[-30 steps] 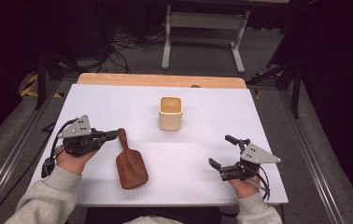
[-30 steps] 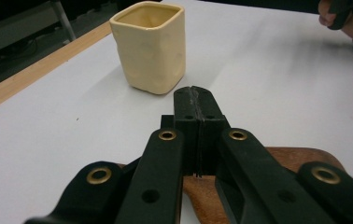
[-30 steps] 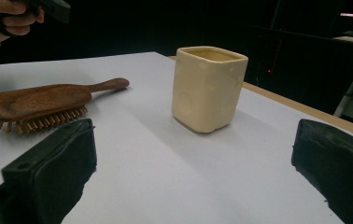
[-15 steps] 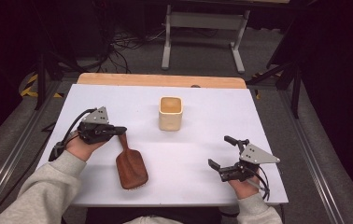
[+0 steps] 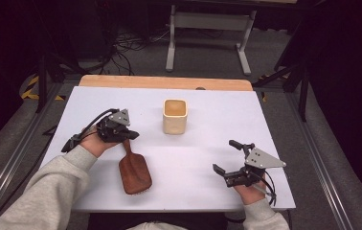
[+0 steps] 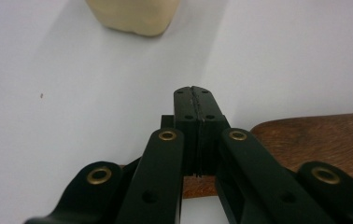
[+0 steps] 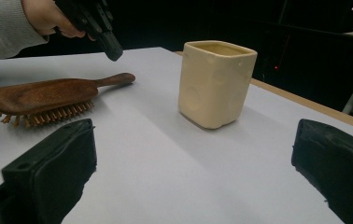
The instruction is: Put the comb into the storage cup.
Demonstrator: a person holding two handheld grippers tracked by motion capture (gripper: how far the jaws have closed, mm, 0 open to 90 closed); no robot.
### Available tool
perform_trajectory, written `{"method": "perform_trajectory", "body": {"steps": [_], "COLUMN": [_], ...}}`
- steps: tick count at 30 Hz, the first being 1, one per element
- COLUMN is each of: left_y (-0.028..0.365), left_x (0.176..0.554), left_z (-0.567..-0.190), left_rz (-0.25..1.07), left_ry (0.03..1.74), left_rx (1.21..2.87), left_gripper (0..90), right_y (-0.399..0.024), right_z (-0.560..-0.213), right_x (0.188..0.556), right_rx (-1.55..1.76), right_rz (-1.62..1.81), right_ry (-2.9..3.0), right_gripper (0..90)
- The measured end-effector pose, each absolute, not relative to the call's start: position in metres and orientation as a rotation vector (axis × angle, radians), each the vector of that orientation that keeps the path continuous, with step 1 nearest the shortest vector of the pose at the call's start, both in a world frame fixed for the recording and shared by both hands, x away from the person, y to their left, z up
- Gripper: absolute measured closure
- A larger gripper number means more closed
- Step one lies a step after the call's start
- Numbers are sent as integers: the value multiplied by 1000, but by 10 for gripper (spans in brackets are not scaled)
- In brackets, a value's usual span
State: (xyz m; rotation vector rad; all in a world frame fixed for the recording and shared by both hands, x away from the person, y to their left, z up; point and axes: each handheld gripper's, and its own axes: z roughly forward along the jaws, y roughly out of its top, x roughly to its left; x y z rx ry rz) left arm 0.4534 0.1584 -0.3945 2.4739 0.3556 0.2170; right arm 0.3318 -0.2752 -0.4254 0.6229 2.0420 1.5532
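A brown wooden hairbrush (image 5: 133, 172) lies bristles down on the white table (image 5: 265, 120), its handle pointing toward the far side. My left gripper (image 5: 132, 135) is shut with nothing between its pads and hovers just above the end of the handle. In the left gripper view the closed jaws (image 6: 195, 95) stand over the table, with the brush (image 6: 314, 135) below and to the right. A cream square cup (image 5: 175, 116) stands upright mid-table. My right gripper (image 5: 225, 155) rests open near the front right, facing the cup (image 7: 214, 84) and the brush (image 7: 44, 95).
A wooden strip (image 5: 164, 82) runs along the table's far edge. Beyond it are a metal stand (image 5: 208, 28) and cables on the dark floor. Metal rails flank the table on both sides.
My left gripper has moved right and away from the person, from beside the brush handle to above its end. The right gripper, the brush and the cup have stayed put.
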Motion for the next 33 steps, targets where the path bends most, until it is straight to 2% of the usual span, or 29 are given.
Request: {"method": "perform_trajectory", "body": {"steps": [16, 33], "left_y": [143, 146], "left_x": [466, 470], "left_z": [-413, -422], "left_rz": [89, 21], "left_ry": [365, 397], "left_rx": [2691, 2780], "left_gripper": [898, 899], "right_y": [-275, -274], "right_z": [-427, -428], "right_x": [332, 333], "right_rx": [615, 617], "right_rz": [1553, 1558], "right_ry": [2051, 2060], "right_gripper": [5, 5]}}
